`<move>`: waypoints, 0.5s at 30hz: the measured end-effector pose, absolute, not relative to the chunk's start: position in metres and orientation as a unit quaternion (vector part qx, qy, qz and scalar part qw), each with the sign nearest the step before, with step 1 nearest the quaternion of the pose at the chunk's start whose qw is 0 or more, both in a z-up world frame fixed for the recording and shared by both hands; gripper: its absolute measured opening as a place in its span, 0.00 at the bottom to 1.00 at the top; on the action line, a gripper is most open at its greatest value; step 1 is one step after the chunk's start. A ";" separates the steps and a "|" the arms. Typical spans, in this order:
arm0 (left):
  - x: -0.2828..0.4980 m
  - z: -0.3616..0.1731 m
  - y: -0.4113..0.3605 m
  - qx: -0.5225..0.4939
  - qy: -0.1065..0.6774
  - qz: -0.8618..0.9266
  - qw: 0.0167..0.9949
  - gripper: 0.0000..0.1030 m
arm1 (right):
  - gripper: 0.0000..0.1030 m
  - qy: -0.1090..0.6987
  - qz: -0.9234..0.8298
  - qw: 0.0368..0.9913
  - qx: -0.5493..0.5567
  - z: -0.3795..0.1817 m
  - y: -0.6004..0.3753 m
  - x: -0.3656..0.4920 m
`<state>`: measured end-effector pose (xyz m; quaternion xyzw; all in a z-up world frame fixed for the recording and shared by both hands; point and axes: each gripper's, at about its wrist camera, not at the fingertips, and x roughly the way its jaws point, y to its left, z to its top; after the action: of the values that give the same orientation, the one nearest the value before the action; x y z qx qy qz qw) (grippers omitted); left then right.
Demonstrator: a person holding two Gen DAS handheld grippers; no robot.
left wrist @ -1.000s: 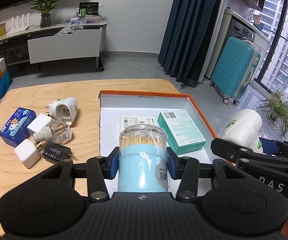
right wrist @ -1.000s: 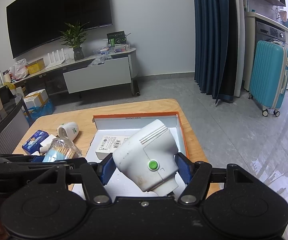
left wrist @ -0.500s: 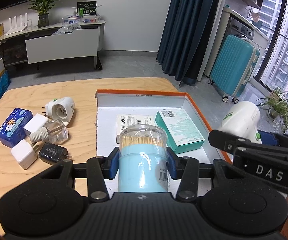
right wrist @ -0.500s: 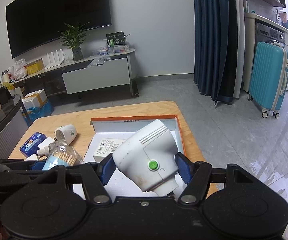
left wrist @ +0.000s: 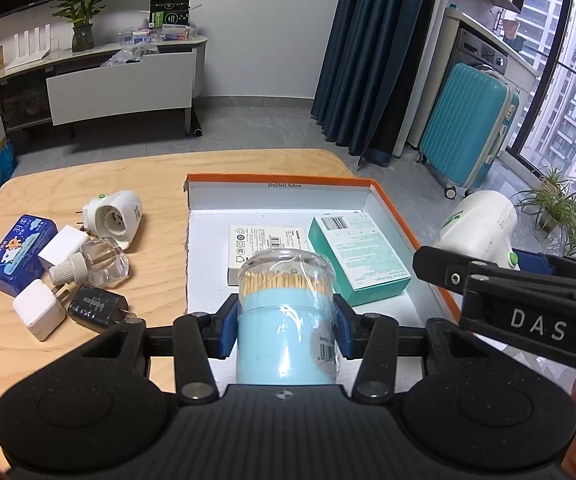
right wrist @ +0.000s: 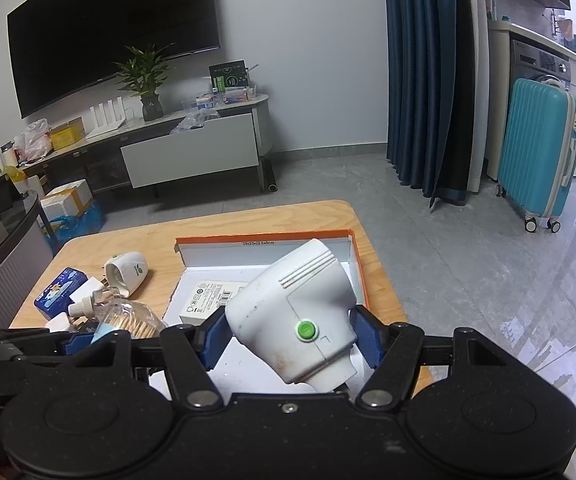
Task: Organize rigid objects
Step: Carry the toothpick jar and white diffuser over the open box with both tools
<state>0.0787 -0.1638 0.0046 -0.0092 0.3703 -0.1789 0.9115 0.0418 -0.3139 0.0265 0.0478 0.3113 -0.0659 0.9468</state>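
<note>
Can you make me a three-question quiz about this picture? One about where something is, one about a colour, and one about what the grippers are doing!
1. Where is the green box?
A. On the bare table
B. Inside the orange-edged tray
C. On the floor

2. What colour is the button on the white plug-in device?
A. Red
B. Yellow
C. Green

3. What is the left gripper doing?
A. Hanging open with nothing in it
B. Holding the toothpick jar
C. Holding the black charger

Answers:
1. B, it lies flat on the tray's white floor beside a white box.
2. C, a round green button shows on its side, in the right gripper.
3. B, both blue pads press the jar's sides.
</note>
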 end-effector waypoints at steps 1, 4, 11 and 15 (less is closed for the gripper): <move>0.079 0.004 -0.164 -0.009 0.371 -0.179 0.911 0.46 | 0.75 0.312 -0.066 0.947 0.048 0.026 -0.314 0.043; 0.081 0.002 -0.165 -0.010 0.373 -0.180 0.910 0.46 | 0.75 0.316 -0.065 0.945 0.048 0.024 -0.315 0.046; 0.085 -0.002 -0.167 -0.009 0.379 -0.182 0.907 0.46 | 0.75 0.325 -0.065 0.942 0.051 0.020 -0.318 0.055; 0.087 -0.004 -0.170 -0.009 0.381 -0.185 0.906 0.46 | 0.75 0.331 -0.066 0.940 0.053 0.016 -0.320 0.060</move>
<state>0.0871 -0.1698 -0.0040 -0.0091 0.3814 -0.1854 0.9056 0.0597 -0.3197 0.0160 0.0530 0.3307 -0.0655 0.9400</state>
